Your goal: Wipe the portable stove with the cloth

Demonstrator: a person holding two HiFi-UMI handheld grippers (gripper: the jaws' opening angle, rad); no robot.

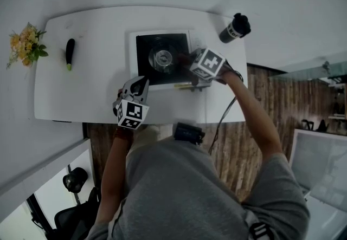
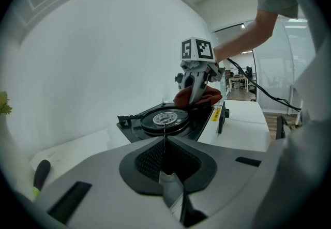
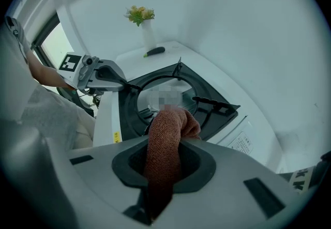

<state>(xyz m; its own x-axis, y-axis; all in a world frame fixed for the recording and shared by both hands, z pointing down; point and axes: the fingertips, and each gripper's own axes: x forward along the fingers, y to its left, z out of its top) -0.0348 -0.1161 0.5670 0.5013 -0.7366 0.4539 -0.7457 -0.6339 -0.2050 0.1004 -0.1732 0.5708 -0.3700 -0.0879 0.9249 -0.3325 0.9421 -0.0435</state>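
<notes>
Wiping well calls for firm, overlapping strokes: right gripper pinches the rust-red cloth on the portable stove's black top beside the burner; left gripper hovers closed, empty, near its front edge.

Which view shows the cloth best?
Right gripper view: the reddish-brown cloth fills the centre, clamped between the jaws, its end on the portable stove. Left gripper view shows it small under the right gripper; head view mostly hides it.
</notes>
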